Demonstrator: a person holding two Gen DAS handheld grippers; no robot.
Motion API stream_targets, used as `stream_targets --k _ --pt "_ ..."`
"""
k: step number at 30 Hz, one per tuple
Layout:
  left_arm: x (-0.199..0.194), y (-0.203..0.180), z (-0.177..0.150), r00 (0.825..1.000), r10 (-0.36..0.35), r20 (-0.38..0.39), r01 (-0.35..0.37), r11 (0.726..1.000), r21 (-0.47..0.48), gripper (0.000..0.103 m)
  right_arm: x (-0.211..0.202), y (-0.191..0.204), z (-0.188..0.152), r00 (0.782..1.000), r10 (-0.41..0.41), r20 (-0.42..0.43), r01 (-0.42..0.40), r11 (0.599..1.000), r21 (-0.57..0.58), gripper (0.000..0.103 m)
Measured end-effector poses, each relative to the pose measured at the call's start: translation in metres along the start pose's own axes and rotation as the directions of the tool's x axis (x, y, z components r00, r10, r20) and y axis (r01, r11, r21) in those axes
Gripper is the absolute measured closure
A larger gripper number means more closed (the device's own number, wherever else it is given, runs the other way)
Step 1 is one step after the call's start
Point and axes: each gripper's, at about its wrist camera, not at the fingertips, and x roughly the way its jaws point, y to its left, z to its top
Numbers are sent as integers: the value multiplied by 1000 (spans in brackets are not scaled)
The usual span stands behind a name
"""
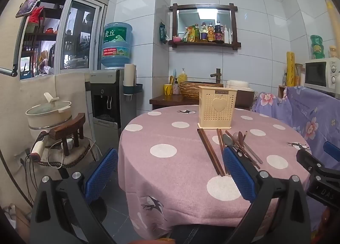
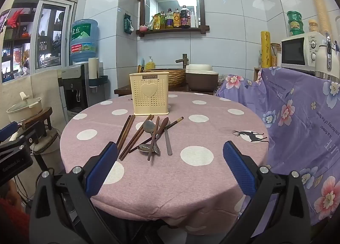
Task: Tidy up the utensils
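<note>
A: From the left wrist, what was the left tool (image 1: 170, 171) doing?

B: Its jaws were spread wide with nothing between them; it hung short of the worktop (image 1: 165, 167), probably because no utensil had been chosen yet; the right tool (image 1: 318, 159) showed at the right edge, level with it.

A: And the utensils?

B: A pair of chopsticks (image 1: 210, 151) lay loose on the cloth, apart from a crossed heap of spoons (image 1: 228, 139) and more sticks; the cream holder (image 1: 217, 107) stood upright just behind them, open side up, seemingly put there so each piece could be dropped in from above.

A: The right wrist view?

B: The right tool (image 2: 170, 166) was likewise spread and empty; it pointed at the heap, where a metal spoon (image 2: 148, 126) and a wooden spoon (image 2: 164, 123) overlapped several sticks; the two chopsticks (image 2: 125, 132) lay clear on the left, likely the easier first pick; the holder (image 2: 149, 96) sat beyond the heap, with nothing visibly in it; the left tool (image 2: 12, 137) waited at the left edge.
</note>
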Motion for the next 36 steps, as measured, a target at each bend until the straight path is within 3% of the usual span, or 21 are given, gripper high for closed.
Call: stream_targets --k 36 --pt "3 4 -1 1000 -1 -16 1 1000 5 5 -1 1 0 1000 0 1 0 1000 1 5"
